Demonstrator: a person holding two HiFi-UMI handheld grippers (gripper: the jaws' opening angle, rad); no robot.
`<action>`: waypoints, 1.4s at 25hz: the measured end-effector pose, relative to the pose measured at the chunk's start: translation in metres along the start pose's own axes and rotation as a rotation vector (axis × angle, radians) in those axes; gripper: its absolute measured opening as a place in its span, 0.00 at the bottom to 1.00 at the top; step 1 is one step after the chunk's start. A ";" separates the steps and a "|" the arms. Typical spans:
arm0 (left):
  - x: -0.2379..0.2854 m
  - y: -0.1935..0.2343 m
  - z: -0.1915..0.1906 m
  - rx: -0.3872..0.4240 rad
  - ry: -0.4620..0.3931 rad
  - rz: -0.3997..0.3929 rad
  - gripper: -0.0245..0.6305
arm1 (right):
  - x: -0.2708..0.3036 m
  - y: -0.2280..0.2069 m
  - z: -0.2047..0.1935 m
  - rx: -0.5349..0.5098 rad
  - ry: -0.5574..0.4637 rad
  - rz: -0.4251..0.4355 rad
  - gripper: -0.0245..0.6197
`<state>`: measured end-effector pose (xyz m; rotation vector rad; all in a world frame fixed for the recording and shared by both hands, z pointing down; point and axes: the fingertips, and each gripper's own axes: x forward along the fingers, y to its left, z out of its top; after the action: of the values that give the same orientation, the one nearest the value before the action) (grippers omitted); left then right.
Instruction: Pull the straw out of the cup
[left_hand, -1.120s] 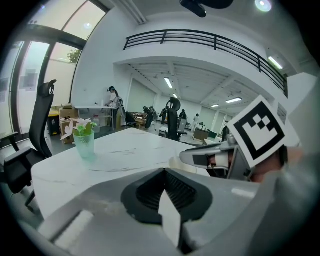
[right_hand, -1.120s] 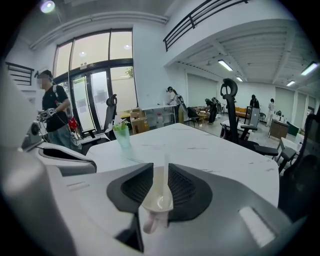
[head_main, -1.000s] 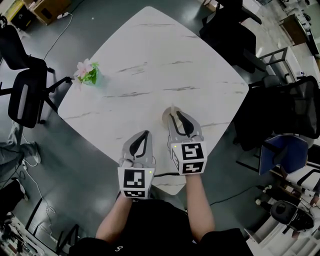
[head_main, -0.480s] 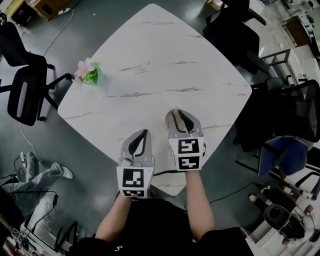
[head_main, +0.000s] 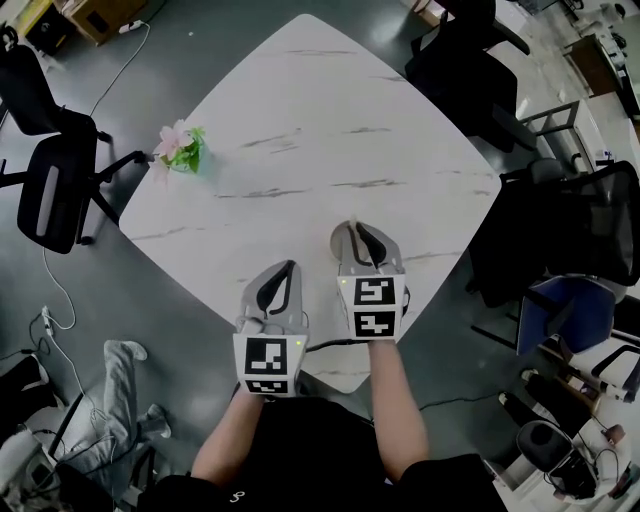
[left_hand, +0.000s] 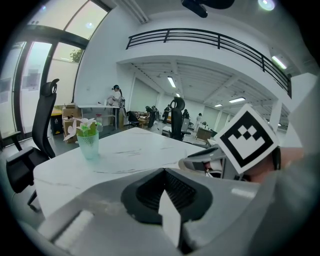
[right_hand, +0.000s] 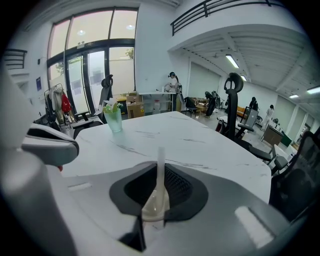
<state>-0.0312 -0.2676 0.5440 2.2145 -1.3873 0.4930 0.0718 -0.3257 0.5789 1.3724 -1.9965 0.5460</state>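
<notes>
A small translucent cup (right_hand: 155, 206) with a pale straw (right_hand: 160, 170) standing upright in it sits between the jaws of my right gripper (right_hand: 159, 200), which is shut on the cup. In the head view that gripper (head_main: 352, 232) is over the near corner of the white marble table (head_main: 300, 120), the cup (head_main: 342, 238) showing at its tip. My left gripper (head_main: 285, 268) is just left of it and nearer to me, shut with nothing in it (left_hand: 167, 200). It stays apart from the cup and straw.
A green vase of pink flowers (head_main: 183, 150) stands near the table's left edge. Black office chairs stand at the left (head_main: 55, 190), far right (head_main: 470, 60) and right (head_main: 590, 230). A person's legs (head_main: 120, 390) lie on the floor at lower left.
Both grippers have barely moved; the right one still has the cup. The person's legs on the floor at lower left have shifted.
</notes>
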 end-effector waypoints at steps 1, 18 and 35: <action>-0.001 -0.001 0.002 0.003 -0.003 0.000 0.04 | -0.002 0.000 0.001 0.005 -0.012 0.001 0.11; -0.037 -0.040 0.024 0.071 -0.076 -0.024 0.04 | -0.095 0.005 0.049 0.065 -0.420 0.041 0.11; -0.120 -0.112 0.031 0.126 -0.225 -0.041 0.04 | -0.241 0.015 0.021 0.082 -0.635 0.052 0.11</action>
<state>0.0211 -0.1553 0.4318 2.4583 -1.4541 0.3328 0.1108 -0.1747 0.3937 1.6961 -2.5322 0.2232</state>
